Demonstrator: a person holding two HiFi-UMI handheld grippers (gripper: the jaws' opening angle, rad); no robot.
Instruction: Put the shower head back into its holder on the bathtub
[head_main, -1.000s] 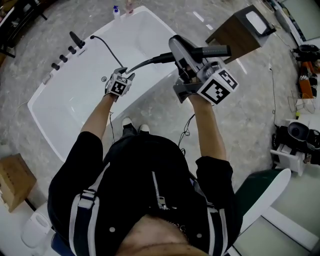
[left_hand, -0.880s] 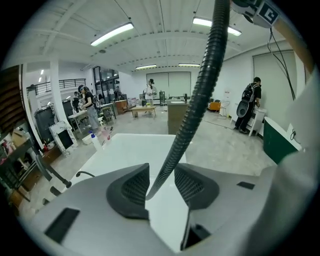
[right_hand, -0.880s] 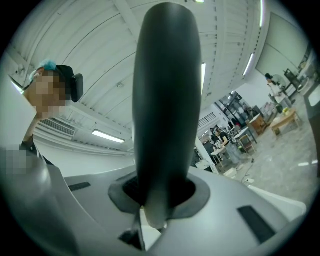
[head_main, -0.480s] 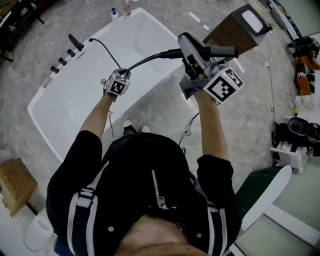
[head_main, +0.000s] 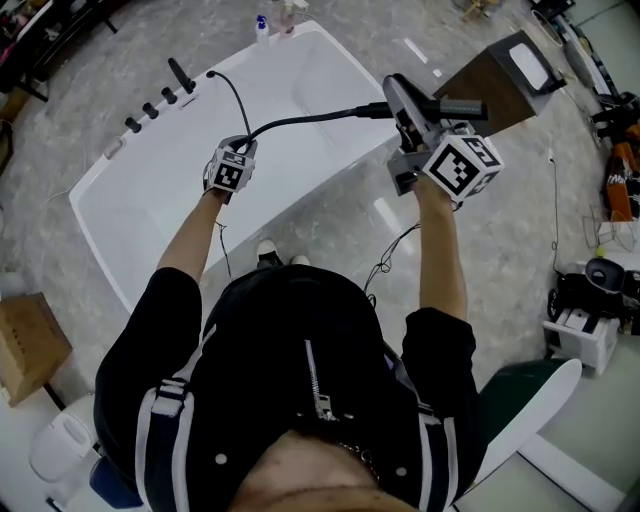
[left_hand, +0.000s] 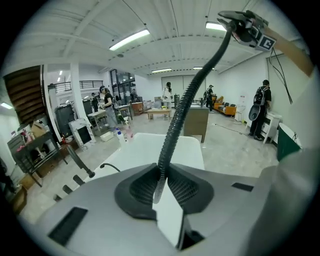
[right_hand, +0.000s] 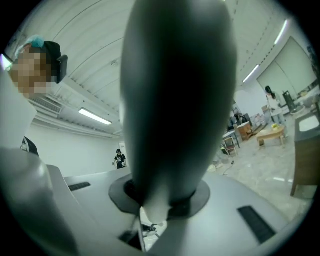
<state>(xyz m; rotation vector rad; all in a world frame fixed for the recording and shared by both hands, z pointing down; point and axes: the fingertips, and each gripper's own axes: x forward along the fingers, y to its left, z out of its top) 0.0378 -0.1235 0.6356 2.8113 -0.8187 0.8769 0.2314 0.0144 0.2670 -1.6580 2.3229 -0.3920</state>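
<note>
Head view: the right gripper (head_main: 418, 135) is at 1 o'clock, jaws clamped on the handle of the shower head (head_main: 405, 98), which is held in the air by the bathtub's (head_main: 150, 205) right end. The left gripper (head_main: 238, 150) is at 11 o'clock over the tub. Its jaws have just been closing and now pinch the black ribbed hose (left_hand: 175, 125) between the pads. The black rim fittings (head_main: 150, 110) sit at 10 o'clock, well apart from the shower head.

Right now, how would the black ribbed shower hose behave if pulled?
Likely floppy: the black ribbed shower hose bends in a loose arc above the white bathtub. Its ridged surface should grip rather than slip. Probably somewhat springy: no sharp kinks.
</note>
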